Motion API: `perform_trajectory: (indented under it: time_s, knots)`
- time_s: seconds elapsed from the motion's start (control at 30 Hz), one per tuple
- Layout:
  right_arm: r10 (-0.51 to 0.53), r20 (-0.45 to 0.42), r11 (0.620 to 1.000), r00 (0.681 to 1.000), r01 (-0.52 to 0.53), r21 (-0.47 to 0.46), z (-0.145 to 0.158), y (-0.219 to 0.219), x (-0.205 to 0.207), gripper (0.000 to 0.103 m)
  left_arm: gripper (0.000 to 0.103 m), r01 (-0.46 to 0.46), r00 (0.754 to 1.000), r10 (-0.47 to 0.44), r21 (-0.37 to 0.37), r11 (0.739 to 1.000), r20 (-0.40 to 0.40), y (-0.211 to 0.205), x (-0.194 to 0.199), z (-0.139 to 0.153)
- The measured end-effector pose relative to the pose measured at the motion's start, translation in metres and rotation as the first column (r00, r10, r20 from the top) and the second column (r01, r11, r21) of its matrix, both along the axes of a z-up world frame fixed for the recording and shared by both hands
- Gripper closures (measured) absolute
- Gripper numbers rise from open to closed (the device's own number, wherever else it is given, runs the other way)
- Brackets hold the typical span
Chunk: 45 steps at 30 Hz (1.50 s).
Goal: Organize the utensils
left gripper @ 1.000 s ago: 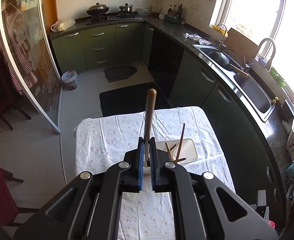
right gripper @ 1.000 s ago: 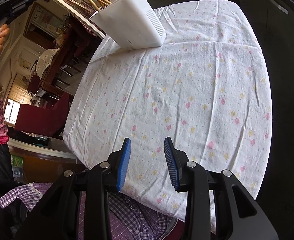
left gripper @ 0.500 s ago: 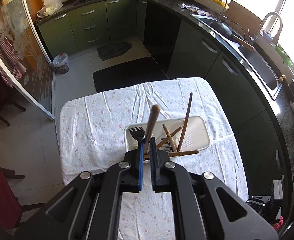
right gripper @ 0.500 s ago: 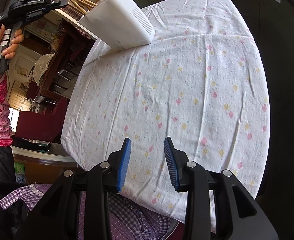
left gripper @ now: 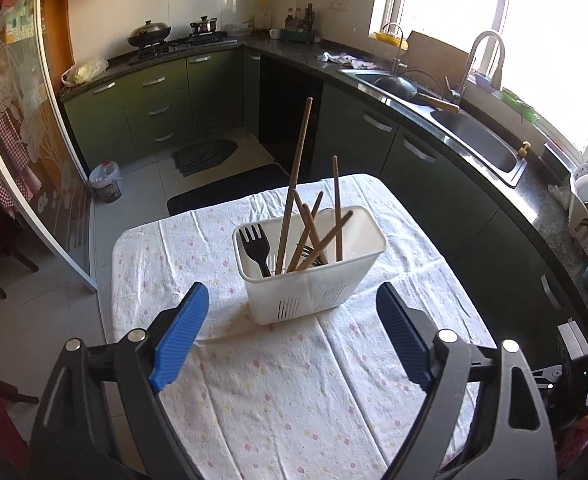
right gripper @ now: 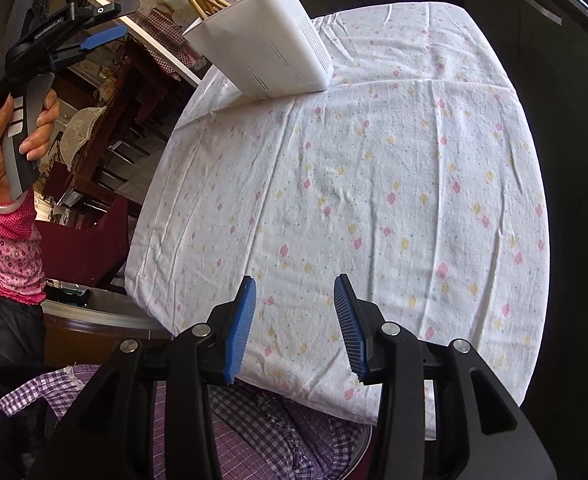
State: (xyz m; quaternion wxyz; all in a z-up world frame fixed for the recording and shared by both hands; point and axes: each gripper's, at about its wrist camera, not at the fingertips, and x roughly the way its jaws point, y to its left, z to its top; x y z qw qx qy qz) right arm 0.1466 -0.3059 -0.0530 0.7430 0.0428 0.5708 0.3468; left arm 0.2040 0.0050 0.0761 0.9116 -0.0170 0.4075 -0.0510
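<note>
A white slotted utensil holder (left gripper: pixel 313 280) stands on the flowered tablecloth (left gripper: pixel 294 380). In it are a black fork (left gripper: pixel 256 244), a long wooden-handled utensil (left gripper: pixel 297 168) and several wooden sticks (left gripper: pixel 335 200). My left gripper (left gripper: pixel 292 290) hangs just short of the holder, its jaws opening wide with nothing between the pads. The right wrist view shows the holder (right gripper: pixel 270 52) at the far end of the cloth and the left gripper (right gripper: pixel 128 16) held in a hand (right gripper: pixel 26 132) beside it. My right gripper (right gripper: pixel 294 284) hovers over the near table edge, jaws opening and empty.
Green kitchen cabinets (left gripper: pixel 154 108), a stove with pots (left gripper: pixel 150 34) and a sink with a tap (left gripper: pixel 481 136) ring the table. A glass sliding door (left gripper: pixel 22 140) is at the left. A dark red chair (right gripper: pixel 86 240) and a purple checked cloth (right gripper: pixel 254 420) lie near the table edge.
The left gripper let go of the wooden-handled utensil, which now stands in the holder. Its jaws swung wide and it sank lower. The right jaws spread a little.
</note>
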Motion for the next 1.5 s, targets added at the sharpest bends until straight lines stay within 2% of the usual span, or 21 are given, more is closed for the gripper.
perform_trajectory:
  time_s: [0.07,0.2,0.3,0.37,0.47,0.67,0.8,0.87,0.93,1.03,1.13,1.23,1.5]
  knots:
    - [-0.008,0.025,1.0,1.0,0.008,0.008,0.006,0.003,-0.008,0.053,0.017,0.007,0.999,-0.006,-0.03,1.0,0.043,0.001,-0.029,-0.004]
    - [-0.006,0.076,1.0,0.997,0.004,0.025,0.019,0.012,-0.029,0.052,0.015,0.024,0.993,-0.015,-0.078,0.997,0.117,0.005,-0.088,-0.022]
    - [-0.003,0.114,0.999,0.994,-0.001,0.034,0.029,0.018,-0.042,0.052,0.015,0.035,0.984,-0.02,-0.081,0.996,0.178,0.006,-0.13,-0.037]
    - [-0.025,0.177,0.999,0.984,0.018,0.041,0.04,0.02,-0.051,0.052,0.014,0.032,0.972,-0.014,-0.073,0.997,0.234,0.007,-0.156,-0.043]
    - [-0.081,0.311,0.997,0.947,0.072,0.039,0.06,0.025,-0.065,0.048,0.012,0.008,0.951,0.003,-0.033,0.999,0.31,-0.001,-0.186,-0.048]
    - [-0.141,0.532,0.989,0.835,0.14,0.042,0.083,0.041,-0.101,0.034,0.007,-0.024,0.91,0.014,0.02,1.0,0.414,-0.026,-0.217,-0.051]
    - [-0.188,0.619,0.98,0.762,0.186,0.069,0.085,0.044,-0.127,0.026,0.007,-0.049,0.897,0.034,0.022,0.999,0.441,-0.037,-0.228,-0.056]
    - [-0.212,0.64,0.975,0.738,0.2,0.092,0.086,0.039,-0.141,0.018,0.007,-0.081,0.887,0.058,0.029,0.996,0.457,-0.04,-0.233,-0.058]
    - [-0.227,0.663,0.972,0.713,0.206,0.111,0.086,0.035,-0.152,0.014,0.007,-0.111,0.88,0.082,0.035,0.993,0.469,-0.044,-0.238,-0.06]
    - [-0.238,0.69,0.969,0.683,0.218,0.118,0.087,0.031,-0.165,0.007,0.007,-0.137,0.884,0.103,0.042,0.99,0.457,-0.045,-0.243,-0.065]
    - [-0.236,0.706,0.969,0.667,0.218,0.118,0.087,0.028,-0.177,0.005,0.007,-0.143,0.895,0.106,0.054,0.988,0.433,-0.044,-0.248,-0.069]
    - [-0.24,0.717,0.967,0.655,0.228,0.115,0.086,0.022,-0.184,0.005,0.007,-0.15,0.895,0.106,0.068,0.986,0.433,-0.042,-0.257,-0.07]
    - [-0.264,0.706,0.961,0.657,0.242,0.135,0.085,0.009,-0.189,0.005,0.007,-0.164,0.897,0.117,0.073,0.984,0.427,-0.034,-0.268,-0.068]
